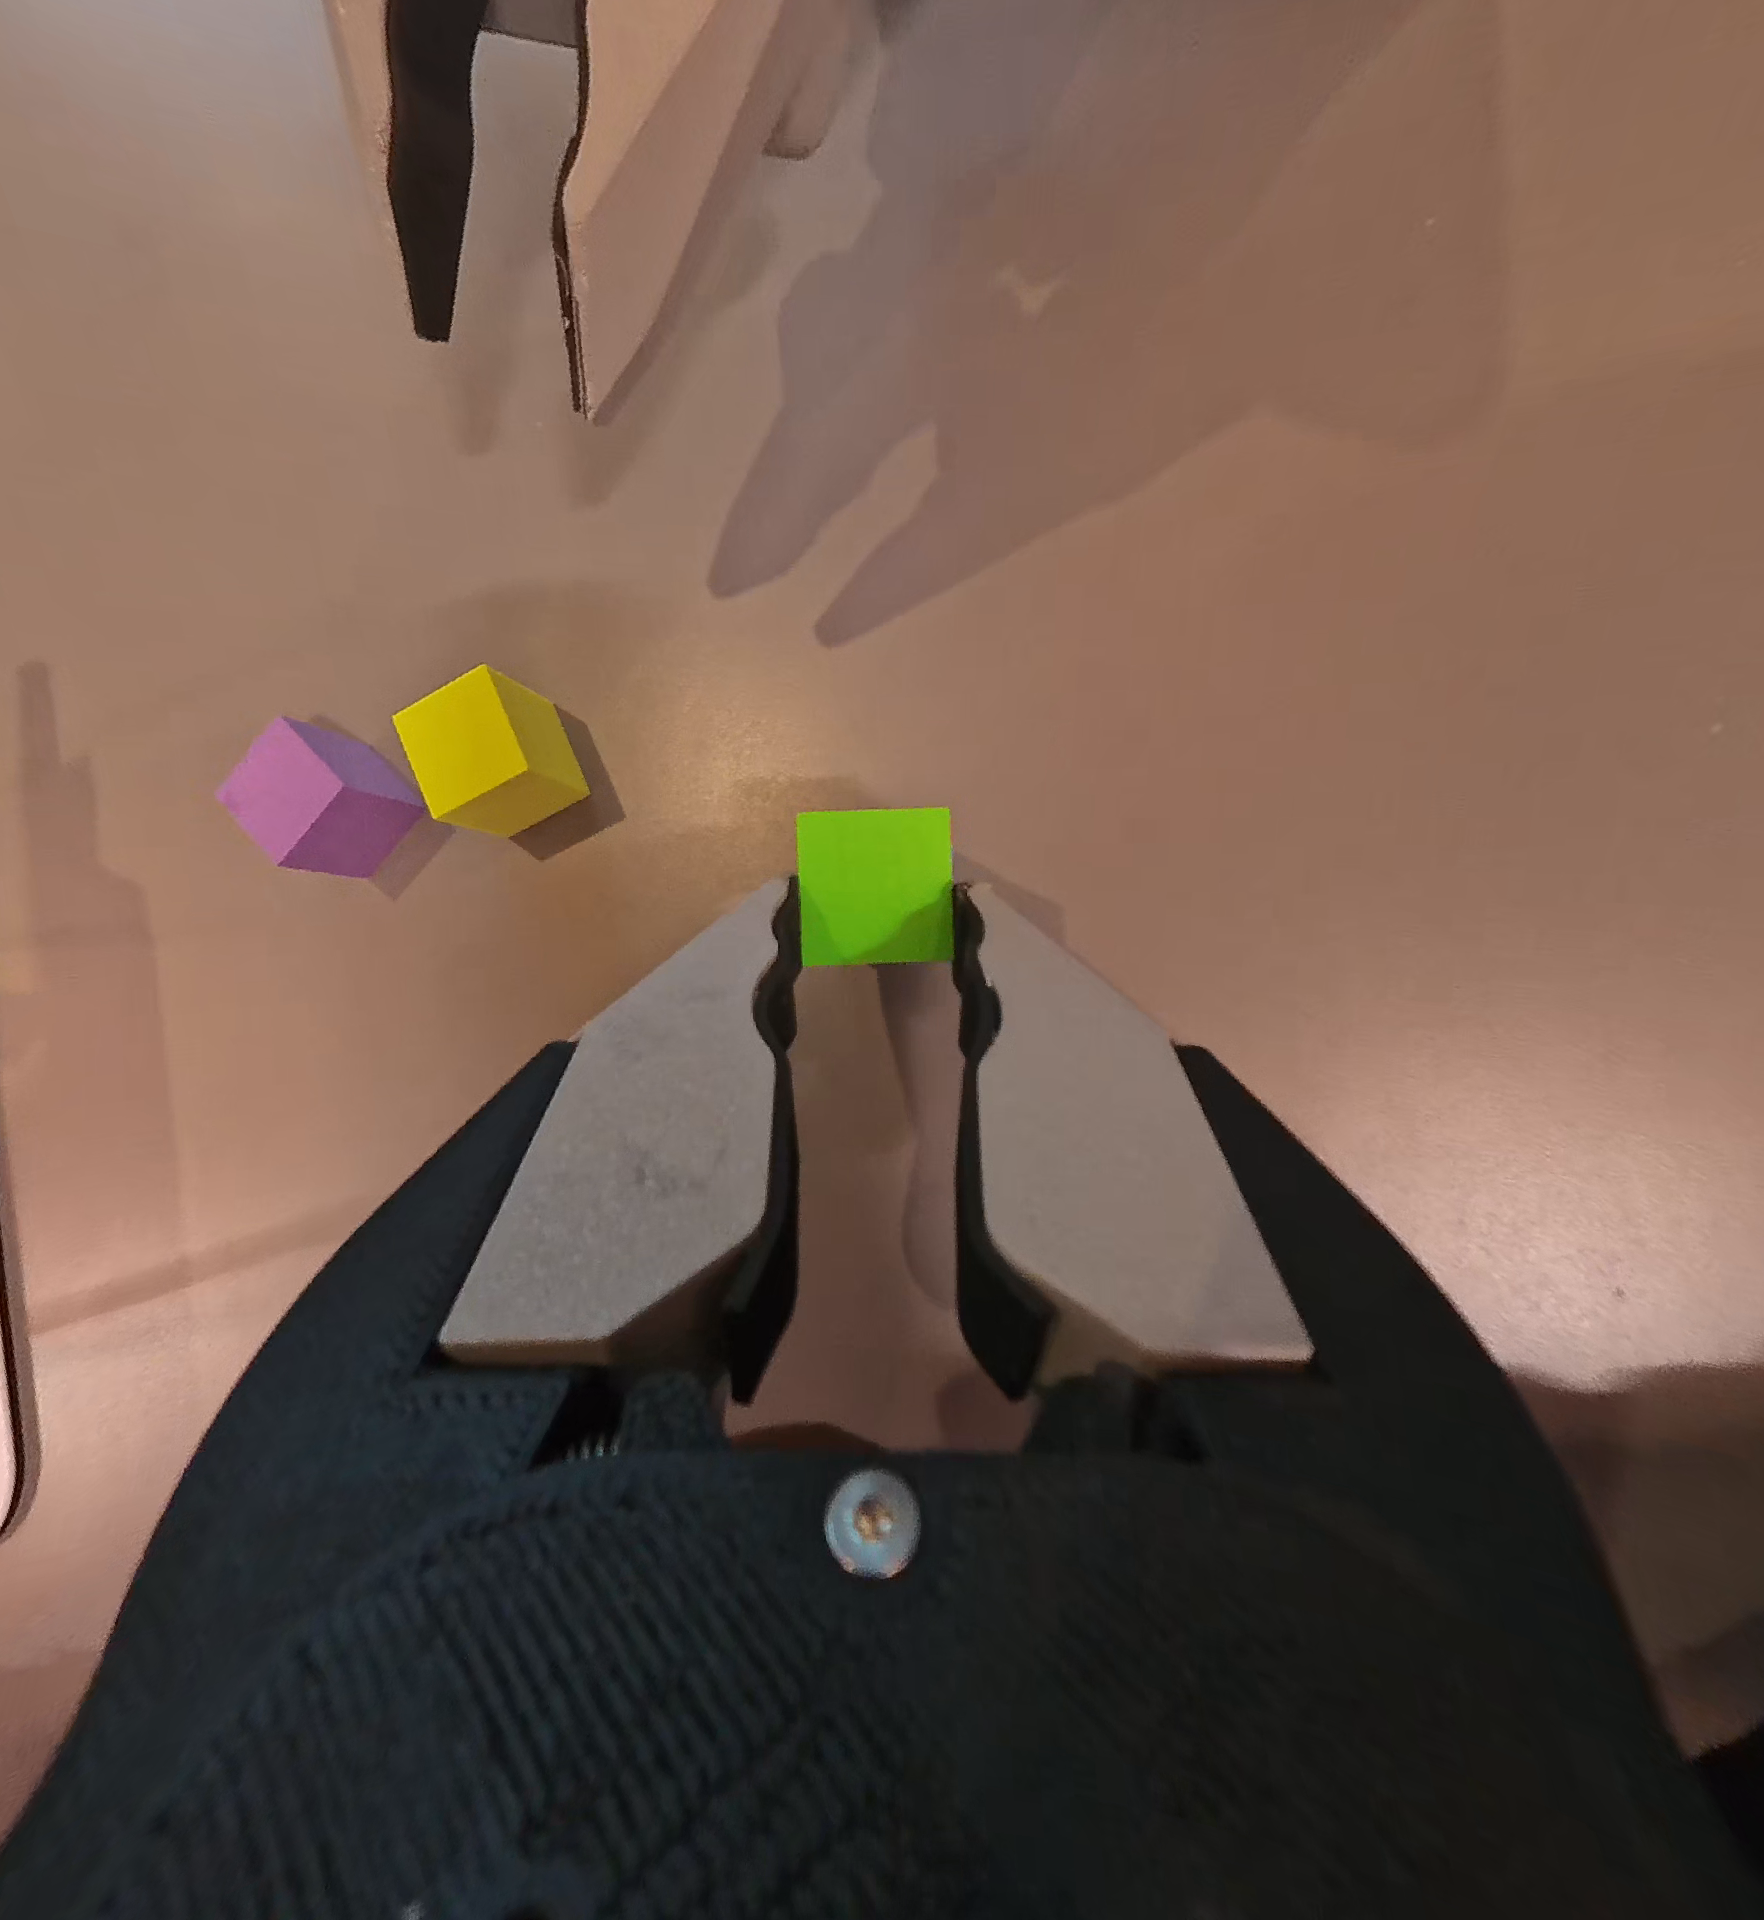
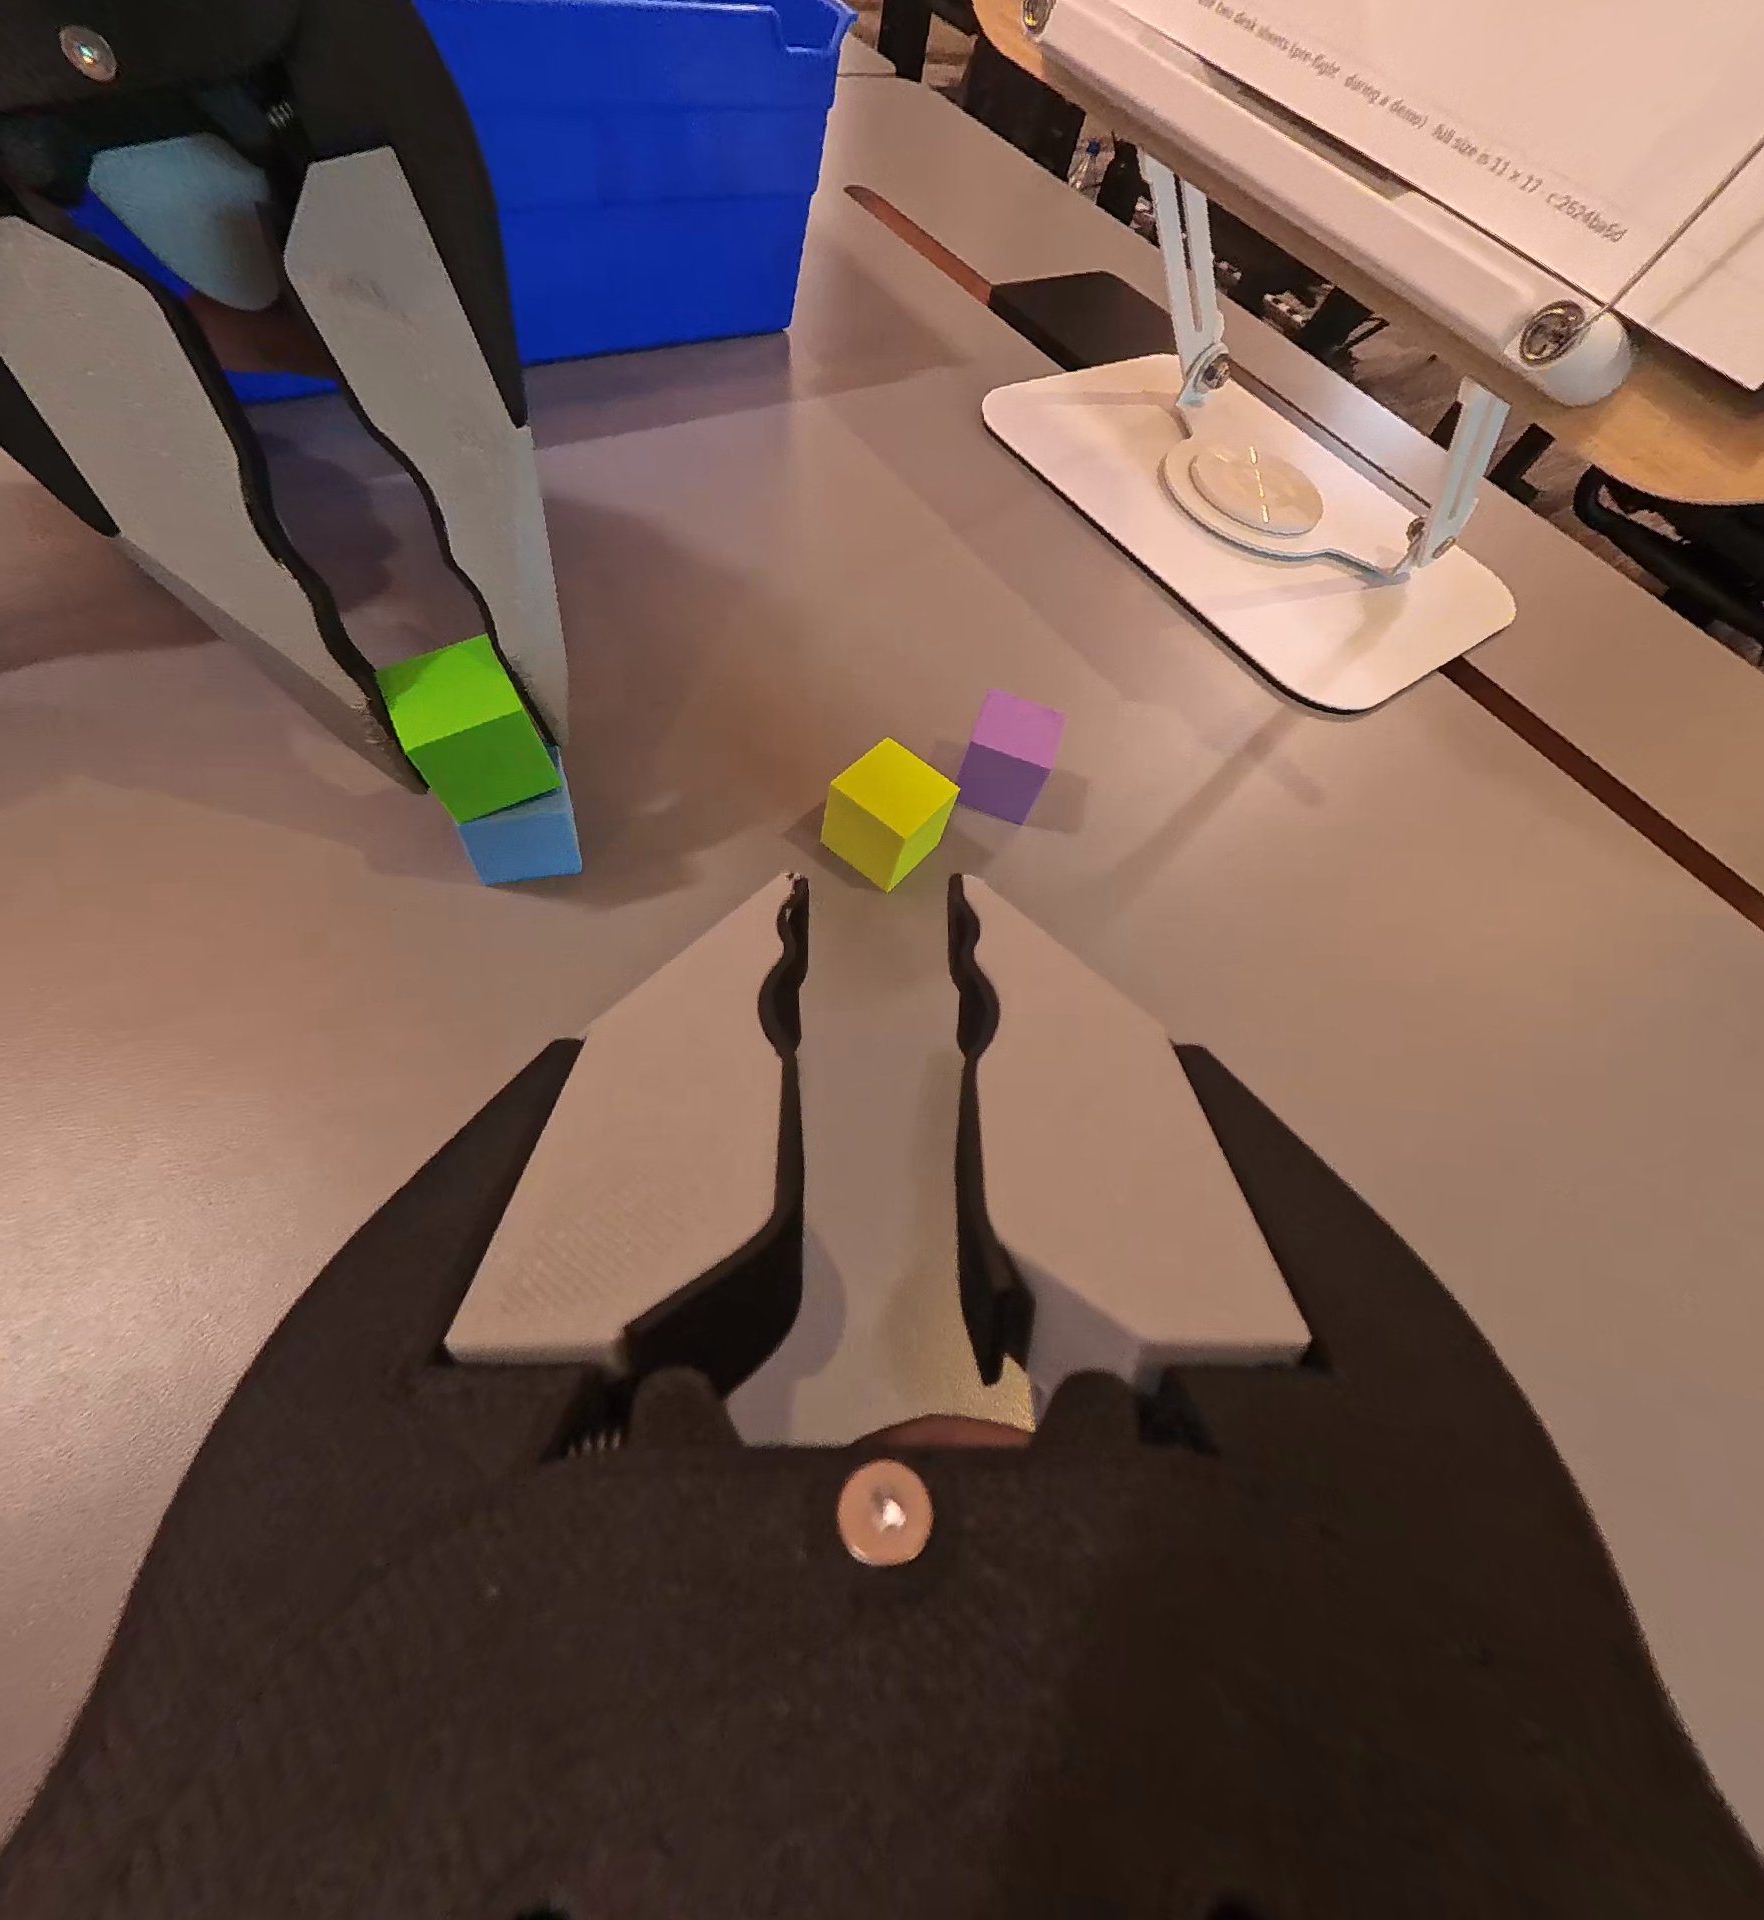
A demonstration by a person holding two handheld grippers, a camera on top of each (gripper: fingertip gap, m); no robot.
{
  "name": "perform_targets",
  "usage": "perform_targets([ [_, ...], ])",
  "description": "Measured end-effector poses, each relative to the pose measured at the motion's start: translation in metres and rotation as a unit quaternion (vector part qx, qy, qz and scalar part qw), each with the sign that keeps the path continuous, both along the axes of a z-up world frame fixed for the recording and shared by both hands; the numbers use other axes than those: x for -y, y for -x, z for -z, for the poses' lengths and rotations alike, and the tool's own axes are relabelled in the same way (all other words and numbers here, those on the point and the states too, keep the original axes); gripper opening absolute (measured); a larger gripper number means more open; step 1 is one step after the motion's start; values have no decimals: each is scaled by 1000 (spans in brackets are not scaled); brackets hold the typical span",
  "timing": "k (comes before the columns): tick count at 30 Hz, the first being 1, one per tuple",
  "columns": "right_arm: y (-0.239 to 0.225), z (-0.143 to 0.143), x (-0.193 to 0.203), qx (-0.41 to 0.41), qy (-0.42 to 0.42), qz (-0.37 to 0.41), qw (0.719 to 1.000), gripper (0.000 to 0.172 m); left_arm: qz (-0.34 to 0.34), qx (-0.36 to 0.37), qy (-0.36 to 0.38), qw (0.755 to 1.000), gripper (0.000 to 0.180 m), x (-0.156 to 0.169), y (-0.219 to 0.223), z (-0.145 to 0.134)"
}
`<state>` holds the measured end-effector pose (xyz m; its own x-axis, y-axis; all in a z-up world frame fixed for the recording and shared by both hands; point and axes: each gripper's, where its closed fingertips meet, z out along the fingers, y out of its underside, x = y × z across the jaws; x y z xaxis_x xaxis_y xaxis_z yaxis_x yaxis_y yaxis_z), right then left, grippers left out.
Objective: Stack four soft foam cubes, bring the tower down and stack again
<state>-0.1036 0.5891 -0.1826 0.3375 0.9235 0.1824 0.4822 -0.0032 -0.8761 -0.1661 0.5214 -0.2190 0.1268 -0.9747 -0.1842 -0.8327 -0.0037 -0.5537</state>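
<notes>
My left fingers (image 2: pixel 535 665) pinch the green foam cube (image 1: pixel 873 883) from both sides, its underside resting a little askew on the blue foam cube (image 2: pixel 525 836). My right gripper (image 2: pixel 876 894) is parted and holds nothing; the yellow foam cube (image 2: pixel 888 810) sits on the table (image 2: pixel 1169 1039) just ahead of its tips, and the purple foam cube (image 2: pixel 1013 753) lies just beside it, toward the white stand (image 2: pixel 1262 520) near the far right edge. A blue bin (image 2: pixel 649 177) stands at the far edge. I judge the tower two levels high, the second not yet released; two more remain. Count: four cubes, one of each colour.
</notes>
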Motion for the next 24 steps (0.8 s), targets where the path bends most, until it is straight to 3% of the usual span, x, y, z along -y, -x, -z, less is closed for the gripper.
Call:
perform_targets([
  [7, -5, -2, -9, -5, -5, 26, 1000, 31, -3, 1, -18, 1000, 26, -2, 0, 0],
  [14, -4, -1, -8, -4, -1, 25, 1000, 32, -7, 0, -23, 1000, 44, -3, 0, -1],
  [24, -4, -3, -7, -8, -1, 24, 1000, 31, -23, 6, -34, 999, 53, -6, 3, -8],
])
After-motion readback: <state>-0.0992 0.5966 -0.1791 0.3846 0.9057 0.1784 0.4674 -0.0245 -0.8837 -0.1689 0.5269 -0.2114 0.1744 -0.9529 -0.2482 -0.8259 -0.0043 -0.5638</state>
